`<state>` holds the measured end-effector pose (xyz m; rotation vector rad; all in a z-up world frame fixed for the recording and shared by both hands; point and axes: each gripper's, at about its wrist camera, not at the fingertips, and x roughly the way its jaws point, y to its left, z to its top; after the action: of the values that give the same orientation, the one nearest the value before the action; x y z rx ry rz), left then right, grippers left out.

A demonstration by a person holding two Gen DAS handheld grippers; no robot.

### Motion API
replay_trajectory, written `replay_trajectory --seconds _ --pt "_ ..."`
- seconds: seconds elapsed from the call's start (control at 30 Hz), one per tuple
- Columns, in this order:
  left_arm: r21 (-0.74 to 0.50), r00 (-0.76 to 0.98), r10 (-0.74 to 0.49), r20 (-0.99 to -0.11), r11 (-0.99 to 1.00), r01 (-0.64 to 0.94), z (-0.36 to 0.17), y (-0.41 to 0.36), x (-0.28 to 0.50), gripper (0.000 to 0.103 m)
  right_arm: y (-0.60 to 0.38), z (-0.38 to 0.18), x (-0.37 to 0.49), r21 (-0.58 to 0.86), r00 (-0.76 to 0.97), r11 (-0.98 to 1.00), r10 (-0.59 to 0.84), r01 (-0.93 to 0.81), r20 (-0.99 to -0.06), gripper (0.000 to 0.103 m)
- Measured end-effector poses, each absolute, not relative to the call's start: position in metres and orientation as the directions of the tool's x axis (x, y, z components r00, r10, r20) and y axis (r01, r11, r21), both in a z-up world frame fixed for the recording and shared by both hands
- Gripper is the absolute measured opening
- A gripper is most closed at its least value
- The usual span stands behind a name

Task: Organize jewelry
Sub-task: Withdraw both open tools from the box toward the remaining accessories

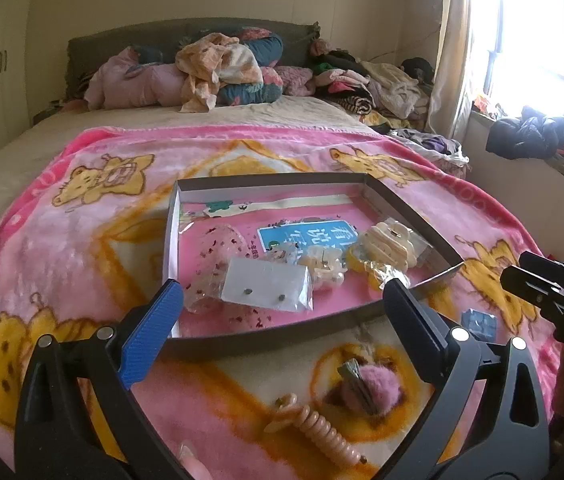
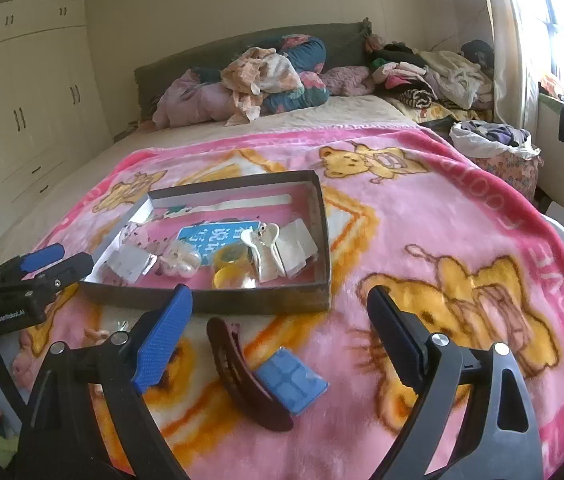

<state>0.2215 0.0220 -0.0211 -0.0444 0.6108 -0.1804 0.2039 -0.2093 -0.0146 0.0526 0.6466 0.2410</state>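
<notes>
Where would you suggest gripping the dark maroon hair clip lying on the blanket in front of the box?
Grip the maroon hair clip across its narrow middle, coming from above with the open right gripper. It lies flat as a long curved strip, so only its width fits between the fingers.

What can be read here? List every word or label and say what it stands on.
"GenRobot.AI": white print on the left gripper body, right wrist view.
"LOVE": pink letters along the blanket border, seen upside down; further border letters are too distorted to read.
Blue card in the box: white Chinese characters, too blurred to read.
</notes>
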Motion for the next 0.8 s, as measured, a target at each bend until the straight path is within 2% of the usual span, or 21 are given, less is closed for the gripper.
replay_trajectory --seconds 0.8 --pt "-0.085 0.780 -0.210 -0.589 0.976 0.198 -0.027 0.018 0.179 0.091 -0.199 -0.030 0.163 0.098 0.740 0.967 0.243 -0.234 -0.627 0.086"
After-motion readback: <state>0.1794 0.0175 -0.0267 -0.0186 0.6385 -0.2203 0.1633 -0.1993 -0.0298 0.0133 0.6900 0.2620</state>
